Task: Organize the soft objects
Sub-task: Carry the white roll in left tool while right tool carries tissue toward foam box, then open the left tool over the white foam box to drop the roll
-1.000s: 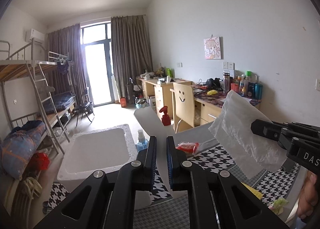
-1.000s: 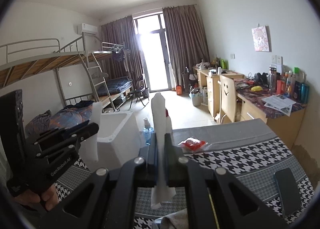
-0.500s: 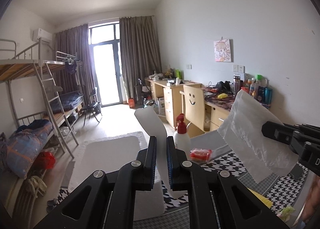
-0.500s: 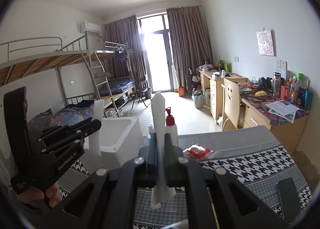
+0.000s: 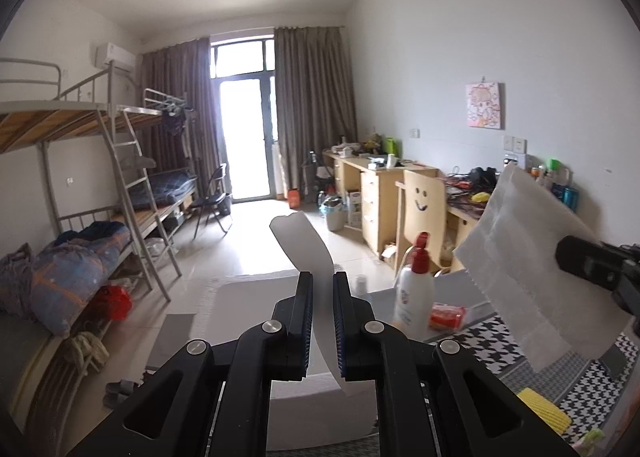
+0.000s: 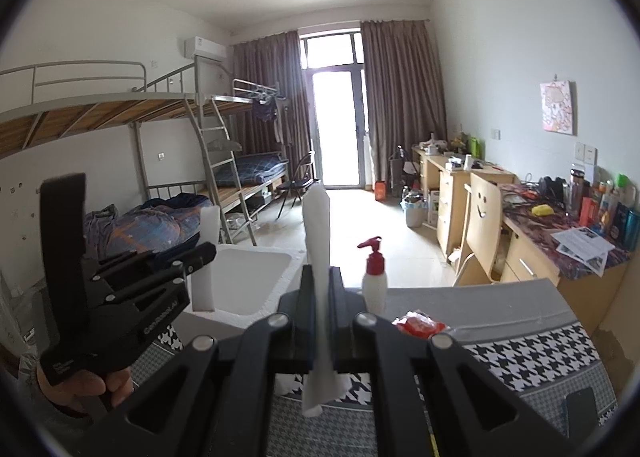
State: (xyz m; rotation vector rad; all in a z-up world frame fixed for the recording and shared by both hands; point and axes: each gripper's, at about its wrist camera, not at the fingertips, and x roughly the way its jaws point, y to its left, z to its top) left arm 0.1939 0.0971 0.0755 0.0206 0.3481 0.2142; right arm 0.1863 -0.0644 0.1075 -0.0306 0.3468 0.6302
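Foam sheet [image 5: 516, 269] hangs in the air between both tools: left hand-held gripper [image 5: 322, 309] pinches one edge, right hand-held gripper [image 6: 320, 309] clamps the other, above the tabletop [image 6: 520, 353], behind the pump bottle [image 6: 375, 281].

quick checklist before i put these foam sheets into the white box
1. Left gripper grip on its foam sheet: ok, sheet sits between the pads.
2. Right gripper grip on its foam sheet: ok, pinched edge-on.
3. White foam box open: ok, no lid seen.
4. Box interior free: cannot tell, the bottom is only partly visible.
5. Pump bottle out of the path: not ok, it stands close beside the box.
6. Sheets flat: not ok, the left one curls at its top.
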